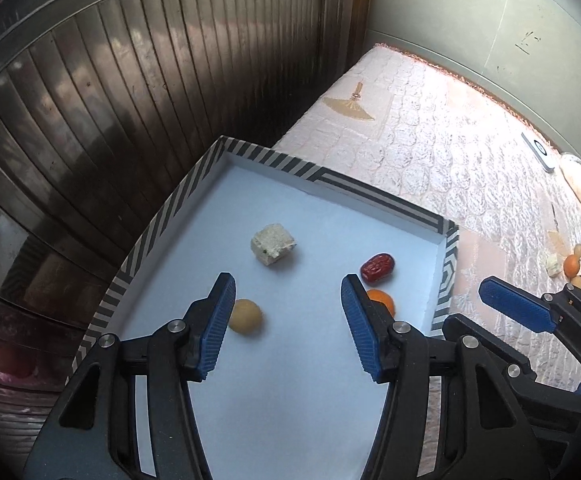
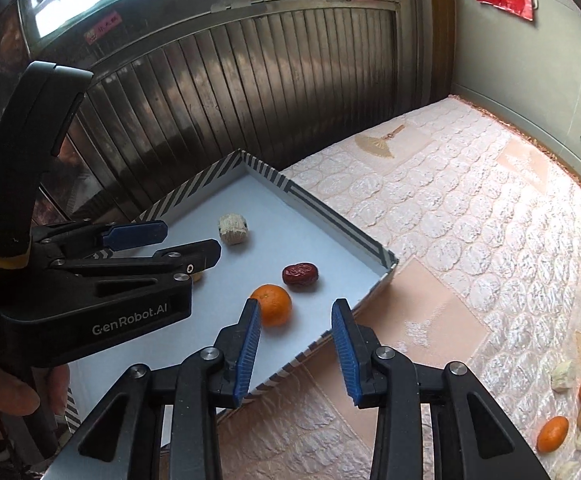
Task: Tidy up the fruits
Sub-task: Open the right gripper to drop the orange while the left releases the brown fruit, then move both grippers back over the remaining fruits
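Both tongs parted and empty: left tongs (image 1: 288, 286) over the striped tray (image 1: 374, 188), right tongs (image 2: 295, 310) over its near edge. In the tray: orange (image 2: 271, 305), red date (image 2: 300, 275), pale ball (image 1: 245, 316), crumbly cube (image 1: 272, 243). More fruit (image 2: 552, 434) at the bed's (image 2: 430, 216) right edge.

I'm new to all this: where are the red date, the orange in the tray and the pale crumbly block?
red date (image 2: 300, 275), right wrist view, its wrinkled top
orange (image 2: 272, 305), right wrist view, its middle
pale block (image 1: 272, 244), left wrist view, its top face
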Demonstrator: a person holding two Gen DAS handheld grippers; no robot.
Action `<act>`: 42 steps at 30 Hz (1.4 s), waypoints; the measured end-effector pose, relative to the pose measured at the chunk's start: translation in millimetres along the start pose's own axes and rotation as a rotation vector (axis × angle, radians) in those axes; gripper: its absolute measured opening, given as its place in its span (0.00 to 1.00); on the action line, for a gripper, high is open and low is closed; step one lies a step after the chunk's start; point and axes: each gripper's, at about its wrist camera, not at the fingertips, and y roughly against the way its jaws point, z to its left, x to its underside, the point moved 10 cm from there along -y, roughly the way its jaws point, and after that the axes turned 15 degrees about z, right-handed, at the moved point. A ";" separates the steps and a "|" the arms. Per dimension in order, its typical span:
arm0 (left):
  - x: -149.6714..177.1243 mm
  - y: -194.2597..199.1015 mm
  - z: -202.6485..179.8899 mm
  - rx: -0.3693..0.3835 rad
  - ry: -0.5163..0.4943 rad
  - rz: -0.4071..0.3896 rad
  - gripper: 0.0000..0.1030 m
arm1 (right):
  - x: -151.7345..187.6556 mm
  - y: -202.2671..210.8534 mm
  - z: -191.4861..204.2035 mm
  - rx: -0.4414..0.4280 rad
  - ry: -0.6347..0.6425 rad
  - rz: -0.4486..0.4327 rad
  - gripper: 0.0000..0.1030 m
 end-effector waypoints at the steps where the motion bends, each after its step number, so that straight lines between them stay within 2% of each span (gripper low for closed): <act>1: -1.1 1.0 -6.5 0.003 -0.012 -0.002 0.54 | 2.6 2.7 -4.1 0.002 -0.011 -0.005 0.34; 12: -6.3 3.6 -87.4 0.039 -0.148 -0.006 0.54 | 37.0 34.4 -59.9 0.053 -0.154 -0.033 0.35; 24: 10.2 0.3 -182.3 0.067 -0.309 0.004 0.54 | 89.6 65.3 -123.5 0.105 -0.301 -0.047 0.35; 35: 23.6 -4.1 -248.6 0.084 -0.407 0.021 0.54 | 129.9 83.9 -170.6 0.134 -0.408 -0.048 0.35; 42: 36.4 -9.1 -280.1 0.118 -0.453 0.048 0.54 | 167.1 90.1 -200.2 0.153 -0.474 -0.030 0.35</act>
